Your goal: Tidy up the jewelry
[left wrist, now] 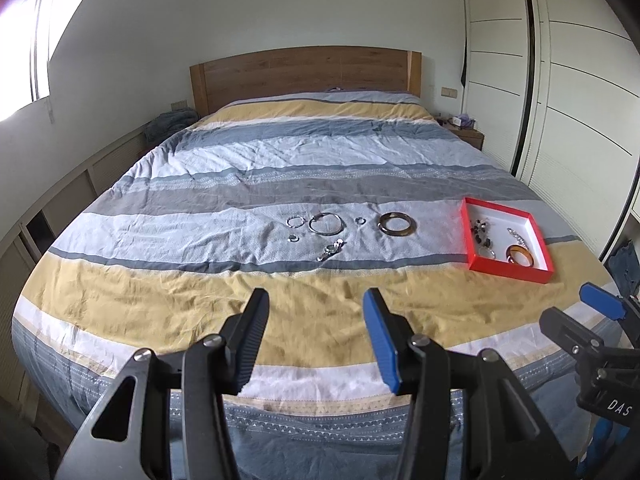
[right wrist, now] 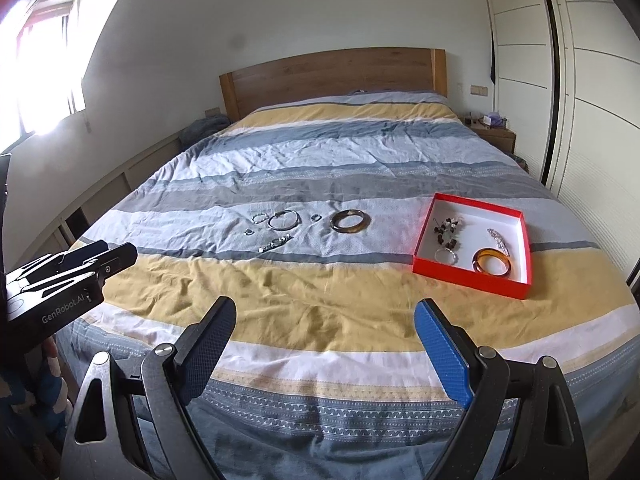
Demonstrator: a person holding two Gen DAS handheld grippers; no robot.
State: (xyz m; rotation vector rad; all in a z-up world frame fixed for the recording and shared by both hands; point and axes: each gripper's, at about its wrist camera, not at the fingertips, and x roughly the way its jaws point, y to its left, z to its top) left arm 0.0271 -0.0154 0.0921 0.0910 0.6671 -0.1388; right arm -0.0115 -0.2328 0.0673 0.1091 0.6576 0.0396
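Loose jewelry lies on the striped bedspread: a brown bangle (left wrist: pixel 397 224) (right wrist: pixel 350 221), a large silver hoop (left wrist: pixel 326 224) (right wrist: pixel 284 219), a small silver bracelet (left wrist: pixel 294 222), small rings (left wrist: pixel 360 221), and a silver watch (left wrist: pixel 331 249) (right wrist: pixel 275 243). A red box (left wrist: pixel 472 240) (right wrist: pixel 424 240) with a white inside holds an amber bangle (left wrist: pixel 519 256) (right wrist: pixel 492 263), dark beads (right wrist: pixel 446 232) and a silver chain (right wrist: pixel 498 241). My left gripper (left wrist: pixel 316 300) hangs open and empty above the near bed edge. My right gripper (right wrist: pixel 326 310) is open and empty too, well short of the jewelry.
The bed (left wrist: pixel 304 160) fills the room up to a wooden headboard (left wrist: pixel 304 74). White wardrobe doors (left wrist: pixel 560 100) run along the right. A nightstand (right wrist: pixel 494 134) stands by the headboard. A window (right wrist: pixel 44 64) and low cabinets line the left wall.
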